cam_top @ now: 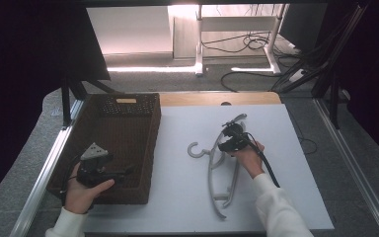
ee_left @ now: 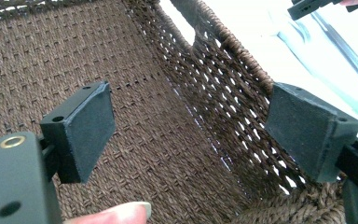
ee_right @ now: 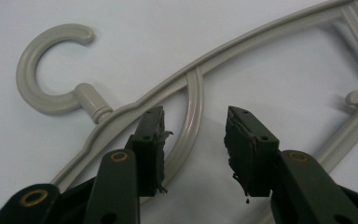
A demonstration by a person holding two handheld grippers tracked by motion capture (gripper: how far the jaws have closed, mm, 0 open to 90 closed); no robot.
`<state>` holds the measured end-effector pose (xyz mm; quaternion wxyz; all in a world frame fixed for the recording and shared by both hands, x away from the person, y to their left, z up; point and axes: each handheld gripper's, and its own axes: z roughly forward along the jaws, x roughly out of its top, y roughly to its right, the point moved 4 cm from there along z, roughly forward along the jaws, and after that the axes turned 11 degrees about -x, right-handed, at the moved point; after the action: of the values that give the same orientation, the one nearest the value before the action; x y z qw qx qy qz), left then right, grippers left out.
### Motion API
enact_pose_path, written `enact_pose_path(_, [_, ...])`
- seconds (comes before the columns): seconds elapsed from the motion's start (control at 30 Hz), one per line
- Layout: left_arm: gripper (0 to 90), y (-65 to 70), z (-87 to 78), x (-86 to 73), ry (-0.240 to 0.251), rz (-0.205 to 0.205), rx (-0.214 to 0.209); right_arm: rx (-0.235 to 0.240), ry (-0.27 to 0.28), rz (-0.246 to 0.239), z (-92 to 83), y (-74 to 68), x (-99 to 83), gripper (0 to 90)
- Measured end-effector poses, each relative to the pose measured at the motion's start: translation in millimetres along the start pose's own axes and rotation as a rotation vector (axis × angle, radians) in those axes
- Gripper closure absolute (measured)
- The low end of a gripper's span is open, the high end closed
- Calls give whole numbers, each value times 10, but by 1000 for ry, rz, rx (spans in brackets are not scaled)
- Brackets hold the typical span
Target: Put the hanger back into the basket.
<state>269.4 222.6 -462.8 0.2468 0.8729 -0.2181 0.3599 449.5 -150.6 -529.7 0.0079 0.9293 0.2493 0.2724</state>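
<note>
The left gripper [ee_left: 189, 135] hangs inside a brown woven basket [ee_left: 140, 116], its two black jaws set wide apart with nothing between them (just the basket's floor and side wall behind). A fingertip [ee_left: 116, 214] shows at the bottom edge. Beyond the rim lies a white table [ee_left: 261, 42].

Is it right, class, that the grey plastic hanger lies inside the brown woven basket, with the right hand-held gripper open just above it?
Not quite. The hanger lies flat on the white table, beside the basket, not inside it; the high view shows this. The rest holds: the right hand-held gripper is open just above the hanger, its jaws either side of one curved bar, as the right gripper view shows.
</note>
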Motion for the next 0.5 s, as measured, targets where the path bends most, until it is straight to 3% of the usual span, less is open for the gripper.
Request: enact_pose_path(0.5, [158, 3, 11, 3, 0, -1, 2, 1, -28, 22, 101, -34, -2, 709])
